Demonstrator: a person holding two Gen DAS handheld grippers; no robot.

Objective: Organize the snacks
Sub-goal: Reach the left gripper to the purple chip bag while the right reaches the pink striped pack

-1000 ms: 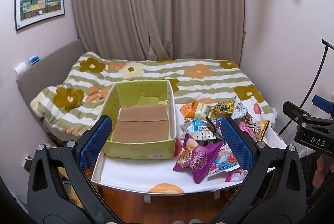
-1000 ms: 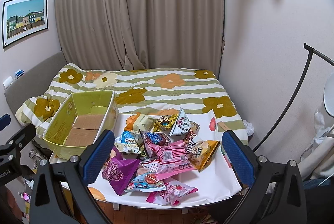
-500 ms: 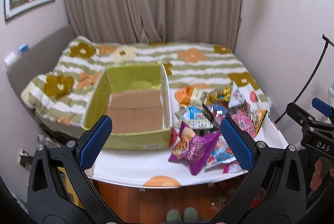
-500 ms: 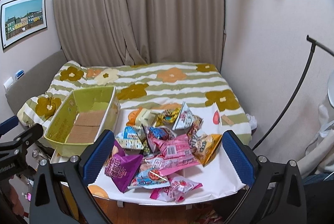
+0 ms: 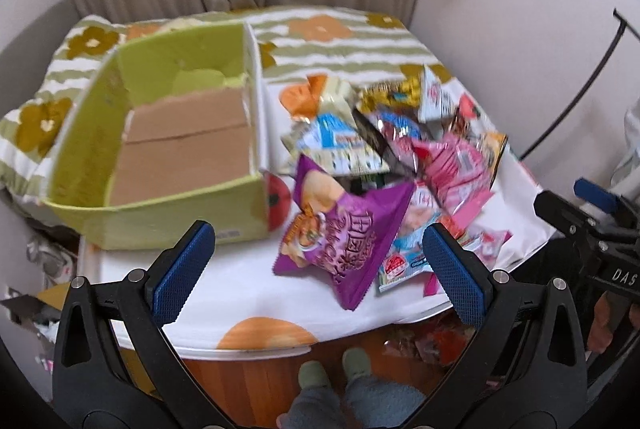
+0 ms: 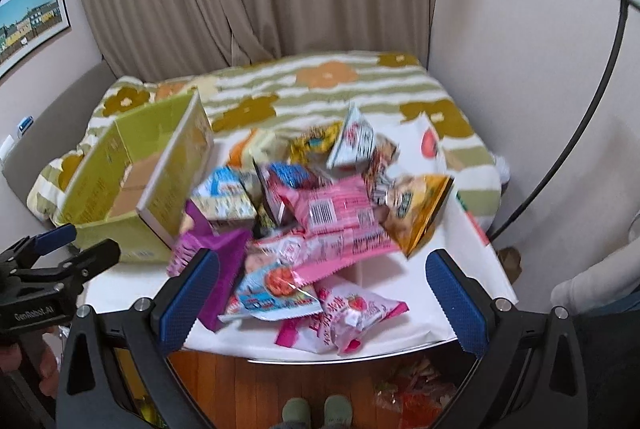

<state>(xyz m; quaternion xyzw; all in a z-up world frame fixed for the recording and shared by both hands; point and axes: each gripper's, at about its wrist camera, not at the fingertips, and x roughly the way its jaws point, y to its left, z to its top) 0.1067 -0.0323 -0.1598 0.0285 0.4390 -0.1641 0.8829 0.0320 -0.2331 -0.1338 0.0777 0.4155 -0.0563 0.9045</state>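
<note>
A pile of snack bags lies on a white table (image 5: 248, 301). A purple chip bag (image 5: 344, 233) lies nearest the front, also in the right wrist view (image 6: 208, 249). A pink bag (image 6: 340, 225), an orange-gold bag (image 6: 416, 205) and a strawberry bag (image 6: 352, 313) lie around it. An open green cardboard box (image 5: 168, 149) stands left of the pile, empty; it also shows in the right wrist view (image 6: 140, 165). My left gripper (image 5: 320, 269) is open, over the table's front edge, just before the purple bag. My right gripper (image 6: 324, 301) is open, above the pile's near side.
A bed with a striped flower blanket (image 6: 328, 85) lies behind the table, curtains beyond. A black stand pole (image 6: 580, 109) leans at the right wall. Wooden floor and my feet (image 6: 316, 409) show below the table edge, with a red packet (image 6: 416, 389) on the floor.
Both grippers have moved forward and tilted down toward the table; the box and snack pile look much nearer. Both stay open and empty.
</note>
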